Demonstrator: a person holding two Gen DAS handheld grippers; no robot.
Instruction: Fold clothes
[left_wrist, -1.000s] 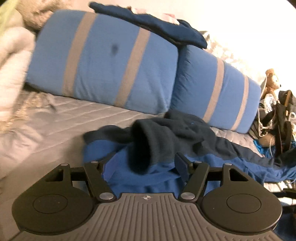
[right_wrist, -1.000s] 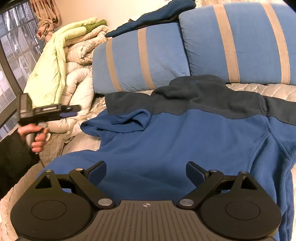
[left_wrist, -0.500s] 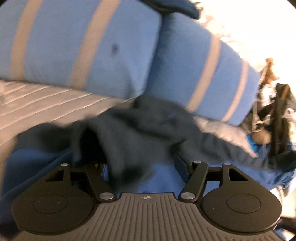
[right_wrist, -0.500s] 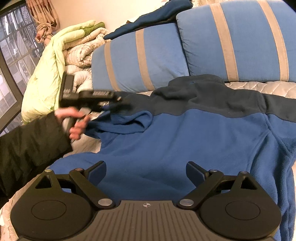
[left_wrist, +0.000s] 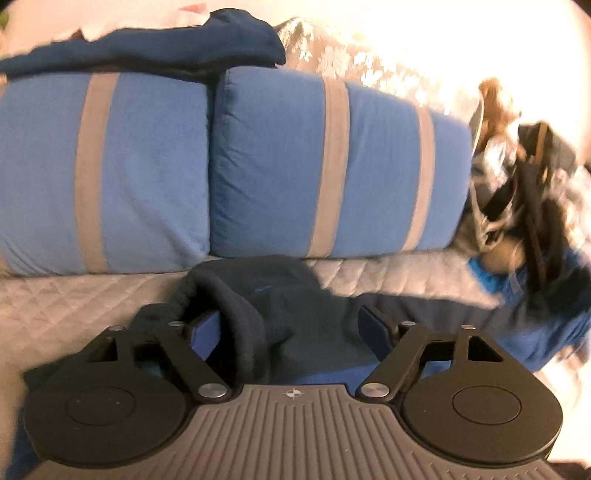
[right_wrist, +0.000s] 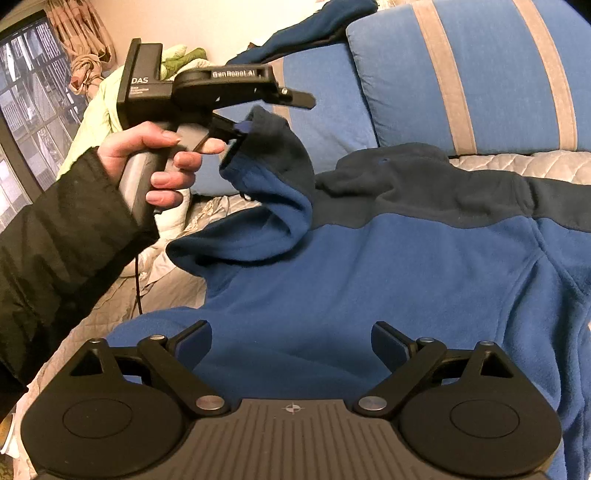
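Observation:
A blue fleece pullover (right_wrist: 369, 280) with a dark navy yoke and collar lies spread on the quilted bed. Its left sleeve (right_wrist: 280, 173) is raised off the bed and hangs draped over one finger of my left gripper (right_wrist: 258, 110), whose jaws stand wide apart. In the left wrist view the dark sleeve cuff (left_wrist: 236, 332) hangs over the left finger (left_wrist: 201, 328) of that gripper (left_wrist: 290, 325). My right gripper (right_wrist: 291, 343) is open and empty, low over the blue hem.
Two blue cushions with tan stripes (left_wrist: 332, 166) stand against the back of the bed, a dark navy garment (left_wrist: 147, 51) on top. Piled quilts (right_wrist: 177, 55) and a window (right_wrist: 29, 92) are at left. Bags and a plush toy (left_wrist: 517, 184) sit at far right.
My left gripper has swung in from the left, lifted the sleeve off the bed and carried it up and toward the pullover's middle. My right gripper has hardly moved.

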